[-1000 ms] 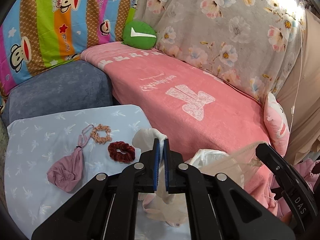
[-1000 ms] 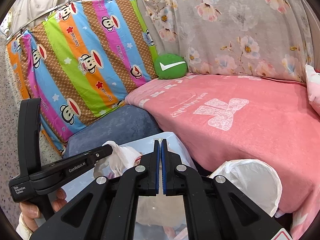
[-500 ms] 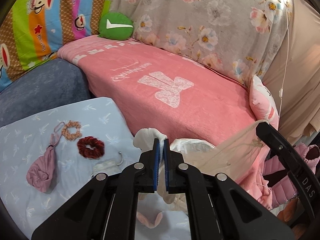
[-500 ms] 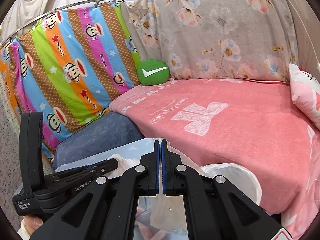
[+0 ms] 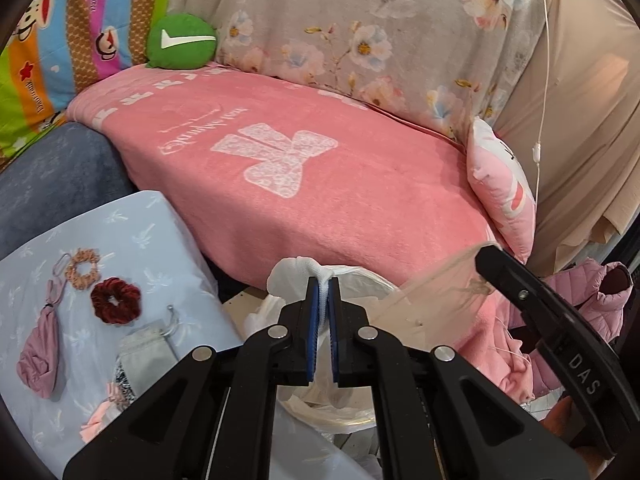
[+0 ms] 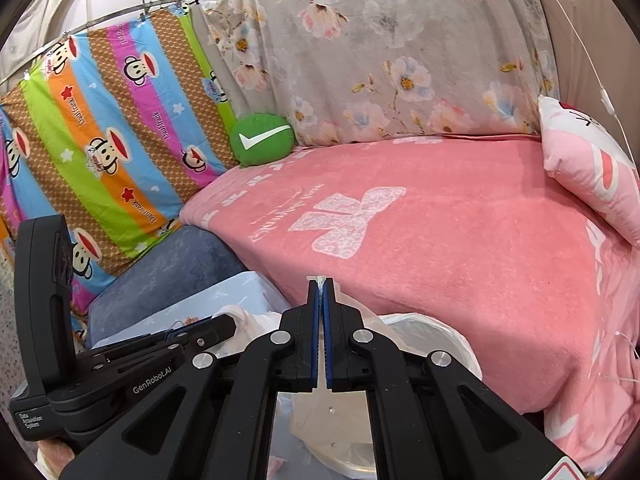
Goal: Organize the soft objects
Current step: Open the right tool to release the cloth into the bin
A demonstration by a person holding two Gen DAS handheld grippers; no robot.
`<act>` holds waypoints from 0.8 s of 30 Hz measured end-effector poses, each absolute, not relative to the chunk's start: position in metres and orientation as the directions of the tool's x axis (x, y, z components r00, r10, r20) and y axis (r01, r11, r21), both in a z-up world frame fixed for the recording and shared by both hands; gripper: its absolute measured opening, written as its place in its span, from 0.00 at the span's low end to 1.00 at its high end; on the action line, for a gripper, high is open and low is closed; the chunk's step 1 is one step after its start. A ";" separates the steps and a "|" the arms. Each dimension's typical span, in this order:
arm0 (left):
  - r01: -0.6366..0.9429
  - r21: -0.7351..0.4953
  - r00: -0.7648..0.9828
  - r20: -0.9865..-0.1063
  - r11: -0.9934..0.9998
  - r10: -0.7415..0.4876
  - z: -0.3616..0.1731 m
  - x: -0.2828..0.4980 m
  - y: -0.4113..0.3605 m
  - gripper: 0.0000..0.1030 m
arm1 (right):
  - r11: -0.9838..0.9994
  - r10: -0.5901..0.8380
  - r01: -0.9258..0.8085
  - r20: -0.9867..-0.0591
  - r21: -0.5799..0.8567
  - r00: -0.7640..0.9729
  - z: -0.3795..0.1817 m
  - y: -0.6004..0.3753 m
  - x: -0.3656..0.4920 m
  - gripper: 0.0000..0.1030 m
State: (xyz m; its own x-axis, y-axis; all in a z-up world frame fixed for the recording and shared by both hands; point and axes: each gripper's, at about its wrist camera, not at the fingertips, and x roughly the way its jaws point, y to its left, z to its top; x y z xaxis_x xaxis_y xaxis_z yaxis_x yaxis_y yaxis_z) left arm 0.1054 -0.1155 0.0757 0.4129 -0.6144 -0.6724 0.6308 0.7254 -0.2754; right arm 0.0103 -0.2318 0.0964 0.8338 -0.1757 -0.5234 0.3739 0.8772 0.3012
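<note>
My left gripper (image 5: 323, 282) is shut on a bunched white edge of a thin plastic bag (image 5: 294, 276). The bag's translucent film (image 5: 436, 296) stretches right to my right gripper (image 5: 486, 256). In the right wrist view my right gripper (image 6: 320, 281) is shut on a thin sliver of that film, with the left gripper (image 6: 226, 325) low at the left. On the light-blue table cloth (image 5: 132, 236) lie a peach scrunchie (image 5: 83, 269), a dark red scrunchie (image 5: 116, 301), a mauve pouch (image 5: 38, 356) and a grey drawstring pouch (image 5: 146, 350).
A bin lined with white plastic (image 6: 432, 336) stands under the grippers, against the pink-blanketed sofa (image 5: 320, 184). A green cushion (image 5: 182, 42) and a pink pillow (image 5: 502, 196) rest on the sofa. A pink jacket (image 5: 588, 292) lies at the right.
Both views have swung to the right, so the table items slid left and the grey pouch came into sight. Both grippers stay shut on the bag.
</note>
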 end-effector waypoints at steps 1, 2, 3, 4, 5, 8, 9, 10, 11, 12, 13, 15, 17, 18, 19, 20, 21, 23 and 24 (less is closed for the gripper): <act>0.634 -0.273 0.411 -0.674 0.724 -0.614 0.075 0.105 -0.119 0.05 | 0.875 -0.179 0.378 -0.525 0.302 0.832 0.095 -0.234 0.010 0.03; 0.637 -0.271 0.408 -0.676 0.722 -0.613 0.074 0.104 -0.122 0.05 | 0.873 -0.183 0.384 -0.526 0.302 0.831 0.094 -0.236 0.009 0.06; 0.639 -0.268 0.405 -0.680 0.721 -0.611 0.073 0.104 -0.125 0.05 | 0.870 -0.189 0.389 -0.525 0.302 0.830 0.093 -0.238 0.008 0.08; 0.639 -0.263 0.403 -0.687 0.723 -0.605 0.072 0.104 -0.128 0.06 | 0.869 -0.193 0.393 -0.526 0.301 0.829 0.092 -0.240 0.007 0.08; 0.638 -0.259 0.402 -0.691 0.725 -0.601 0.071 0.105 -0.130 0.12 | 0.868 -0.194 0.395 -0.526 0.301 0.828 0.092 -0.241 0.006 0.08; 0.622 -0.237 0.430 -0.693 0.747 -0.578 0.070 0.105 -0.132 0.45 | 0.866 -0.198 0.400 -0.529 0.300 0.825 0.090 -0.242 0.005 0.14; 0.614 -0.230 0.450 -0.684 0.755 -0.574 0.071 0.105 -0.130 0.53 | 0.866 -0.199 0.401 -0.531 0.298 0.824 0.090 -0.242 0.005 0.16; 0.611 -0.222 0.466 -0.676 0.760 -0.571 0.072 0.104 -0.129 0.53 | 0.867 -0.199 0.401 -0.532 0.297 0.823 0.089 -0.241 0.005 0.17; 0.610 -0.215 0.474 -0.673 0.763 -0.568 0.073 0.103 -0.130 0.53 | 0.867 -0.198 0.401 -0.534 0.297 0.822 0.088 -0.241 0.004 0.19; 0.610 -0.210 0.476 -0.674 0.764 -0.565 0.073 0.104 -0.129 0.53 | 0.866 -0.195 0.401 -0.536 0.298 0.821 0.088 -0.241 0.005 0.22; 0.608 -0.208 0.477 -0.675 0.766 -0.562 0.073 0.104 -0.127 0.53 | 0.867 -0.192 0.399 -0.539 0.299 0.820 0.087 -0.240 0.005 0.23; 0.601 -0.210 0.481 -0.676 0.772 -0.558 0.072 0.105 -0.125 0.53 | 0.869 -0.187 0.395 -0.542 0.298 0.819 0.084 -0.237 0.004 0.25; 0.595 -0.210 0.483 -0.678 0.776 -0.554 0.070 0.106 -0.122 0.53 | 0.872 -0.180 0.389 -0.546 0.296 0.818 0.082 -0.234 0.004 0.25; 0.592 -0.207 0.486 -0.679 0.779 -0.550 0.070 0.106 -0.119 0.53 | 0.874 -0.177 0.386 -0.548 0.294 0.818 0.081 -0.231 0.004 0.26; 0.588 -0.206 0.489 -0.680 0.782 -0.546 0.069 0.106 -0.118 0.53 | 0.877 -0.173 0.382 -0.550 0.292 0.817 0.080 -0.229 0.003 0.27; 0.586 -0.206 0.489 -0.681 0.784 -0.545 0.068 0.105 -0.116 0.53 | 0.879 -0.171 0.380 -0.552 0.288 0.816 0.079 -0.226 0.003 0.28; 0.582 -0.207 0.490 -0.682 0.787 -0.542 0.067 0.105 -0.114 0.53 | 0.882 -0.170 0.377 -0.555 0.283 0.814 0.078 -0.223 0.003 0.29; 0.571 -0.211 0.493 -0.685 0.793 -0.537 0.064 0.106 -0.108 0.53 | 0.888 -0.160 0.367 -0.562 0.278 0.812 0.075 -0.217 0.003 0.29; 0.564 -0.212 0.495 -0.686 0.798 -0.533 0.063 0.105 -0.104 0.53 | 0.891 -0.153 0.361 -0.566 0.275 0.810 0.074 -0.214 0.004 0.29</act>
